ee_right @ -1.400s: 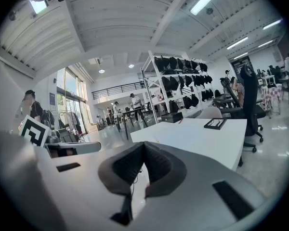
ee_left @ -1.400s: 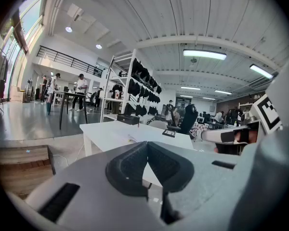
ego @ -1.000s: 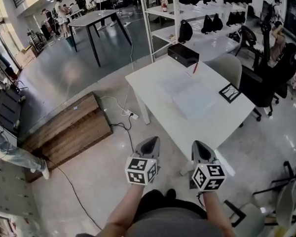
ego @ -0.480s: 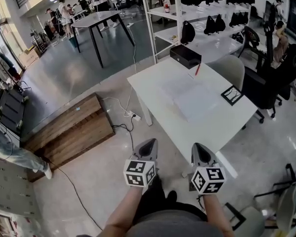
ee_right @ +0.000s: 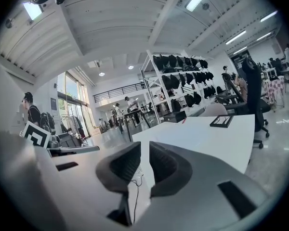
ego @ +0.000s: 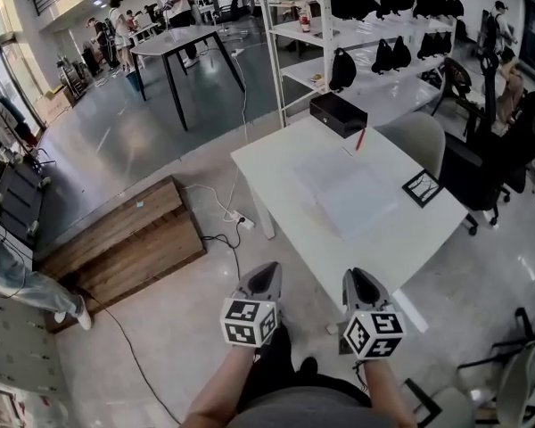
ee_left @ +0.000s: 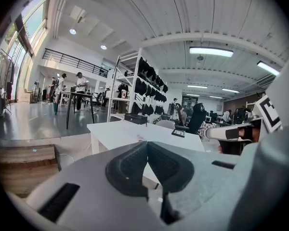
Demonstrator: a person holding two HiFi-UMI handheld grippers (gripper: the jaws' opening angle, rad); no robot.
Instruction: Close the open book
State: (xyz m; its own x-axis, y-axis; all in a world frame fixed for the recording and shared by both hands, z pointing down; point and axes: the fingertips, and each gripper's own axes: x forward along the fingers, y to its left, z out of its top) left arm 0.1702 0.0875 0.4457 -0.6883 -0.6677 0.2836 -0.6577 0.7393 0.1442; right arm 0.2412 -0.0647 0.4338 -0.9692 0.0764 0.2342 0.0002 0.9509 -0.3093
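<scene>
Nothing closed yet. Open book flat on the white surface, well apart from both. Left hand-held gripper pinched together, empty; right hand-held gripper just opening to a narrow gap, nothing between. Remaining: approach, fold one side over.

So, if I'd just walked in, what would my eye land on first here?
Probably the two grey grippers with black-and-white marker cubes at the bottom of the head view: the left gripper shut, the right gripper with jaws that have just been opening a crack, nothing between them. Ahead stands a white table with an open book lying flat on it, and behind that white shelves holding black bags.
</scene>
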